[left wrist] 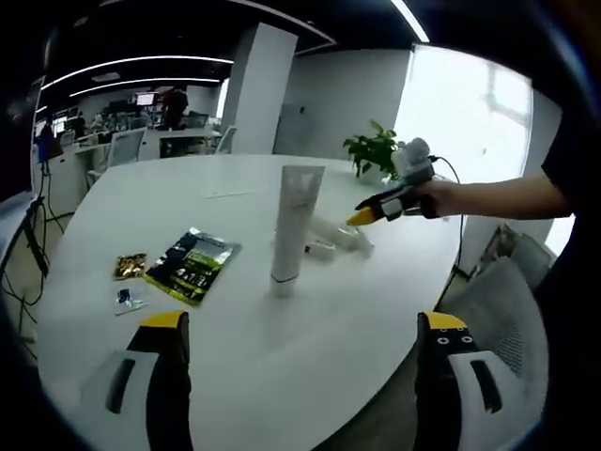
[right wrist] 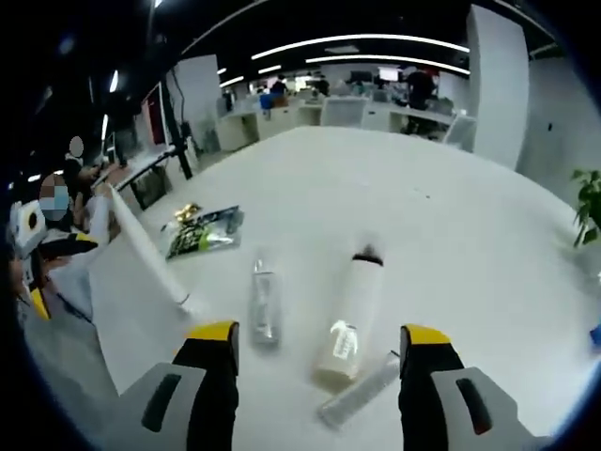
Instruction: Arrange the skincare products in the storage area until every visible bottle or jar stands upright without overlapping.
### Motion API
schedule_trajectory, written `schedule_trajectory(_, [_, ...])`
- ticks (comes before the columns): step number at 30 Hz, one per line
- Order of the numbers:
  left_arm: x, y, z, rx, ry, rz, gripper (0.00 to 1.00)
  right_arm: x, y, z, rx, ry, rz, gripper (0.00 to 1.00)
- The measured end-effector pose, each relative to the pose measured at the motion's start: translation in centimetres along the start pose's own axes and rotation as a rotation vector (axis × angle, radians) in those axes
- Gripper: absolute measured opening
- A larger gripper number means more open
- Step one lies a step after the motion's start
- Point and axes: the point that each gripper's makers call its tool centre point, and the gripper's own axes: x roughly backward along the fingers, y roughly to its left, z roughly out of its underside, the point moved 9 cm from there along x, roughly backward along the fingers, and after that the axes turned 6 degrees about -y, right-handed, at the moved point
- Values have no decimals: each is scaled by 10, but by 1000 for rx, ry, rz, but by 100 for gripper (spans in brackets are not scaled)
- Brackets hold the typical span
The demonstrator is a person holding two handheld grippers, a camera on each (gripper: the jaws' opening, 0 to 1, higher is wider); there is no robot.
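- Left gripper (left wrist: 302, 324): jaws wide, holding nothing, above the white counter (left wrist: 235, 357); a white tube (left wrist: 294, 225) stands upright on its cap ahead of it.
- Right gripper (right wrist: 319, 336): jaws wide, empty; directly ahead lie a white bottle (right wrist: 349, 319), a clear bottle (right wrist: 264, 303) and a small clear tube (right wrist: 362, 393), all on their sides, apart from each other.
- A green sachet (left wrist: 192, 264) lies flat on the counter beside two small packets (left wrist: 130, 266).
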Motion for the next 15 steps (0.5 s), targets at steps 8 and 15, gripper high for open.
schedule_trajectory(8, [2,2,1,-25,6,-12,91,-39,-16,-8,6,100,70,57])
schedule_trajectory(15, [1,0,5,-114,47,-1,92,-64,-27,-15,-52,173,96,54])
